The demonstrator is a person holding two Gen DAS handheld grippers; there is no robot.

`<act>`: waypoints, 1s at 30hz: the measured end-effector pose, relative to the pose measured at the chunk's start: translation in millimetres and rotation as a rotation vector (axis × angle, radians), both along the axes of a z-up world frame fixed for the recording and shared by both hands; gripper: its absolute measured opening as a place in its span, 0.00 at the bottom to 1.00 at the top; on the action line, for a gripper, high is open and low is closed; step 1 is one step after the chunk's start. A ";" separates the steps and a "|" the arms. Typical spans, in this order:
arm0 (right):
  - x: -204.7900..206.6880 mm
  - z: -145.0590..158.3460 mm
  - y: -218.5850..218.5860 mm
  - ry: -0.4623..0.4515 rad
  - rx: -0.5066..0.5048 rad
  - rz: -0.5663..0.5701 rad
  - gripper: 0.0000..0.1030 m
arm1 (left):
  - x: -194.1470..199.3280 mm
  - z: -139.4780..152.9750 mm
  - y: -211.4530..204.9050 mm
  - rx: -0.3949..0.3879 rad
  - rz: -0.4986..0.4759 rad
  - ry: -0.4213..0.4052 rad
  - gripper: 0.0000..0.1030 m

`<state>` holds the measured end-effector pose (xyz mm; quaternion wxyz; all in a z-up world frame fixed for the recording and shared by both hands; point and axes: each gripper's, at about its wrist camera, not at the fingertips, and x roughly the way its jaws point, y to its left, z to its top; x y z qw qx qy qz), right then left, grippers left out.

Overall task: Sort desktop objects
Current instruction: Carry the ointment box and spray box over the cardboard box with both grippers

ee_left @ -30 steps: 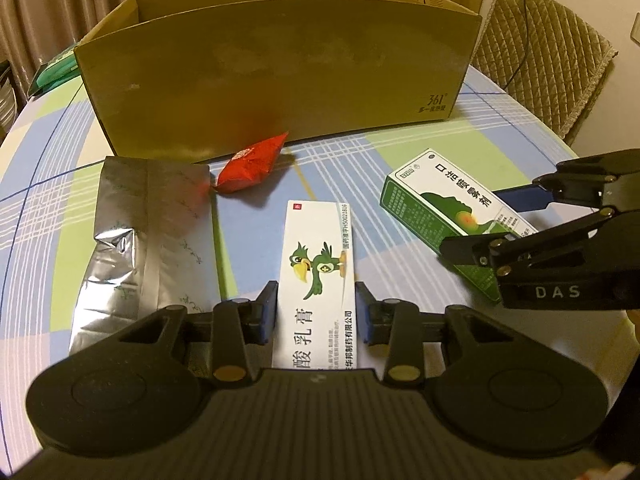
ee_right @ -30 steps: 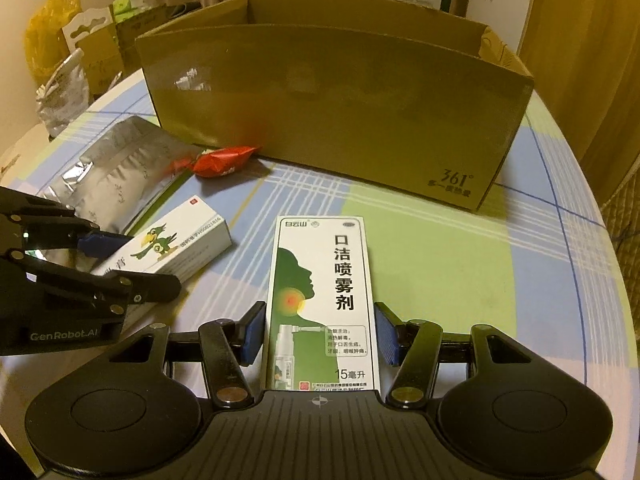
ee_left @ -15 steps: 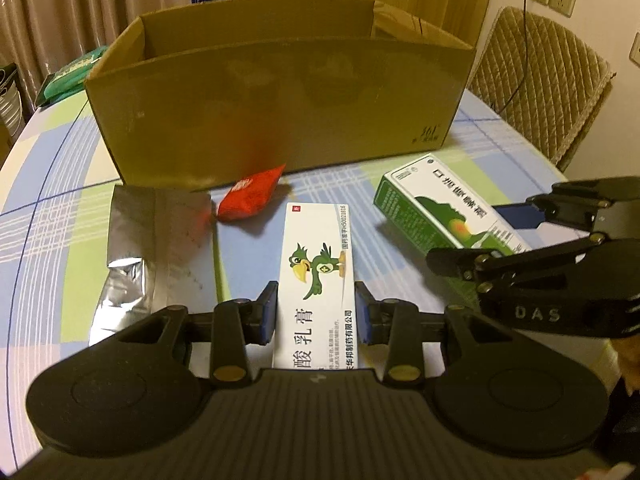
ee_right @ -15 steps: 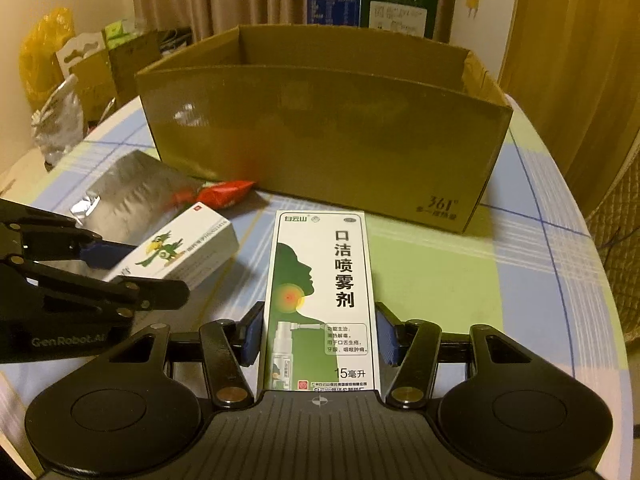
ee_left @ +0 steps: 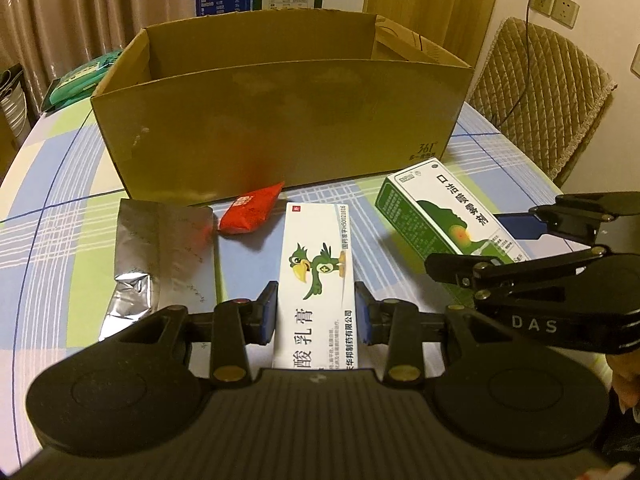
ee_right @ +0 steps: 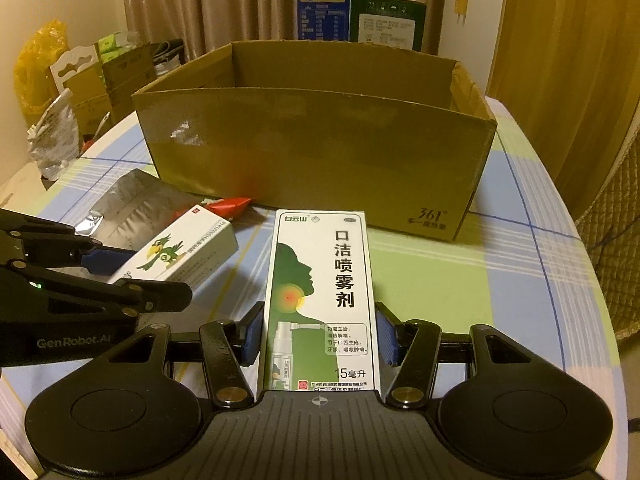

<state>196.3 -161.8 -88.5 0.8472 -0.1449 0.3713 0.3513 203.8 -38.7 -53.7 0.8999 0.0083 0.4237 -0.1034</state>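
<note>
My left gripper [ee_left: 316, 314] is shut on a white ointment box with a green parrot [ee_left: 318, 268] and holds it above the table. It also shows in the right wrist view [ee_right: 180, 252]. My right gripper [ee_right: 320, 334] is shut on a green and white throat spray box [ee_right: 324, 296], also lifted; in the left wrist view this box [ee_left: 444, 216] is at the right. An open brown cardboard box [ee_left: 280, 120] stands behind both, also seen in the right wrist view [ee_right: 316, 140]. Its inside looks empty where visible.
A red snack packet [ee_left: 250, 214] and a silver foil bag [ee_left: 156, 252] lie on the checked tablecloth [ee_left: 56, 216] in front of the cardboard box. A padded chair [ee_left: 548, 92] stands at the right. Bags and cartons [ee_right: 80, 80] crowd the far left.
Both grippers have risen with their boxes, so the cardboard box's open top now shows. The packet and foil bag have stayed on the table.
</note>
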 end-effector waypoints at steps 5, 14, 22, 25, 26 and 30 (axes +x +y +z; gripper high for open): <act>-1.1 3.6 0.6 -0.009 0.011 -0.002 0.51 | -0.9 3.6 1.6 -0.005 0.004 -0.008 0.32; 3.1 26.6 -1.4 -0.066 0.066 -0.026 0.51 | -3.2 27.6 10.1 -0.011 0.011 -0.054 0.32; 15.8 66.2 2.0 -0.137 0.180 -0.086 0.51 | 10.0 70.4 16.1 -0.021 0.036 -0.162 0.32; 24.5 79.3 8.7 -0.152 0.216 -0.106 0.51 | 21.4 85.2 17.1 -0.024 0.039 -0.201 0.32; 27.6 83.4 11.3 -0.157 0.225 -0.111 0.51 | 25.6 88.6 18.1 -0.028 0.045 -0.208 0.32; 42.3 95.6 22.1 -0.178 0.252 -0.136 0.51 | 47.7 102.3 23.7 -0.044 0.072 -0.237 0.32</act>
